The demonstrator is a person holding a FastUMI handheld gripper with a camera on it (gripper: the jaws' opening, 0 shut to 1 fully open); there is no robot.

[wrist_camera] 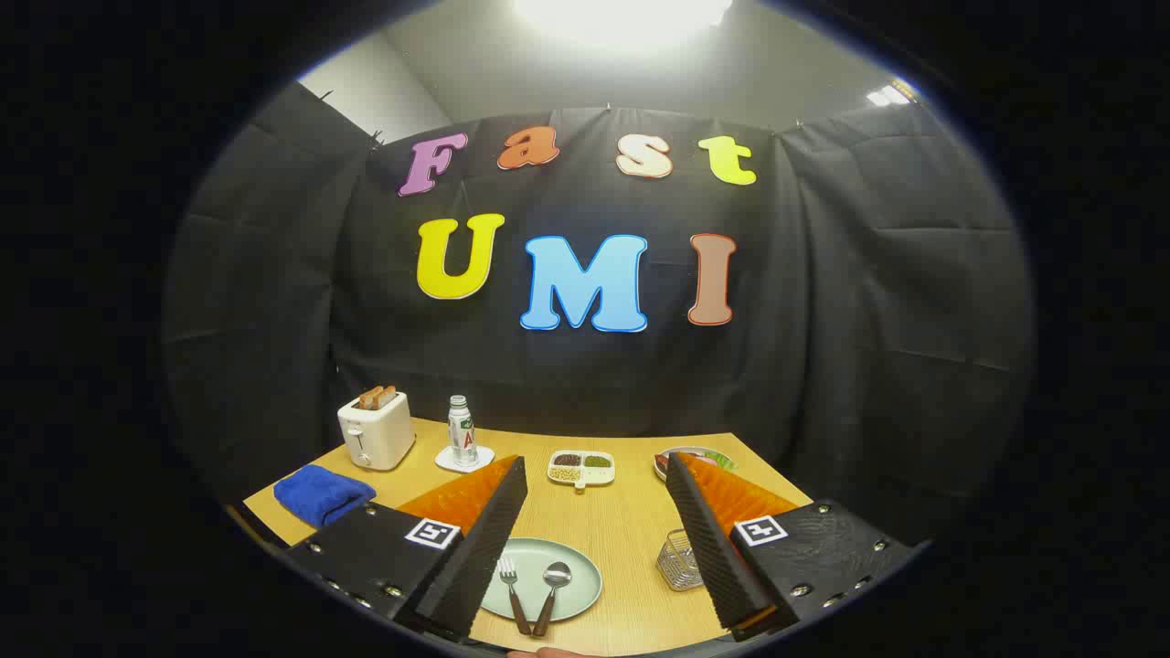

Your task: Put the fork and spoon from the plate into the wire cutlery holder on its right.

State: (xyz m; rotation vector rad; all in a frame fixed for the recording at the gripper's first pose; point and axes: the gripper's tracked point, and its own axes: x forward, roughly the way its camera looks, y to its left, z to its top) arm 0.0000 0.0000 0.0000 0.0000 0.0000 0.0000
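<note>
A pale green plate [576, 559] lies on the wooden table between my fingers, near the table's front edge. On it rest a fork [512, 585] and a spoon [551, 589] side by side, both with dark handles pointing toward me, the fork on the left. A small wire cutlery holder [678, 559] stands just right of the plate, partly hidden behind my right finger. My gripper [594, 484] hangs open well above the table, with nothing between its fingers.
At the back of the table stand a white toaster [377, 429] with toast, a water bottle [462, 429] on a coaster, a small divided dish [581, 467] of grains and a bowl [692, 455] of food. A folded blue cloth [322, 493] lies at the left.
</note>
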